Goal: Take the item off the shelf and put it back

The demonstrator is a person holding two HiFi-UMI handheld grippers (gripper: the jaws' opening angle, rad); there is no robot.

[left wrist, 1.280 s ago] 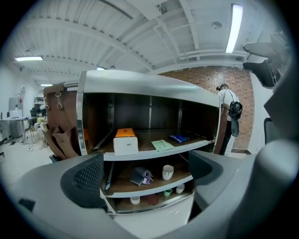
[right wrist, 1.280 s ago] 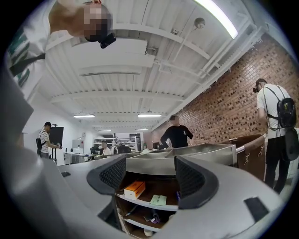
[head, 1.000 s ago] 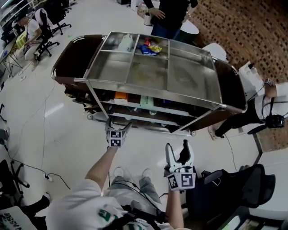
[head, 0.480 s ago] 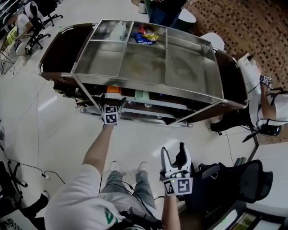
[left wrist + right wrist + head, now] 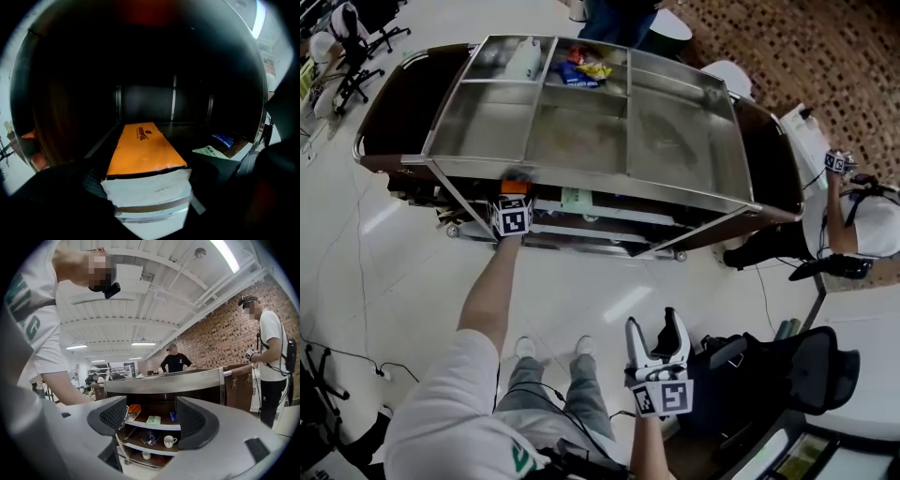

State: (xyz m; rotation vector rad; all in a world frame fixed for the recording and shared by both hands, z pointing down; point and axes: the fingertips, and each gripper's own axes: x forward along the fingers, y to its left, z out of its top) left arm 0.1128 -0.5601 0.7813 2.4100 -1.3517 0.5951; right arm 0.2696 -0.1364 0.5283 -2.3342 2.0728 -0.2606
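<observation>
Head view: the left gripper [image 5: 513,204] reaches under the stainless-steel cart top [image 5: 684,141] onto the upper shelf [image 5: 619,210], while the right gripper [image 5: 656,330] hangs low beside the person.

Left gripper view: its jaws, just closing, clamp the flat orange-topped box [image 5: 143,154] lying on that shelf.

Right gripper view: jaws wide, empty.

An orange box [image 5: 143,152] crowds shelf [image 5: 187,135] left (steel top [image 5: 675,141] overhead); right freer.
</observation>
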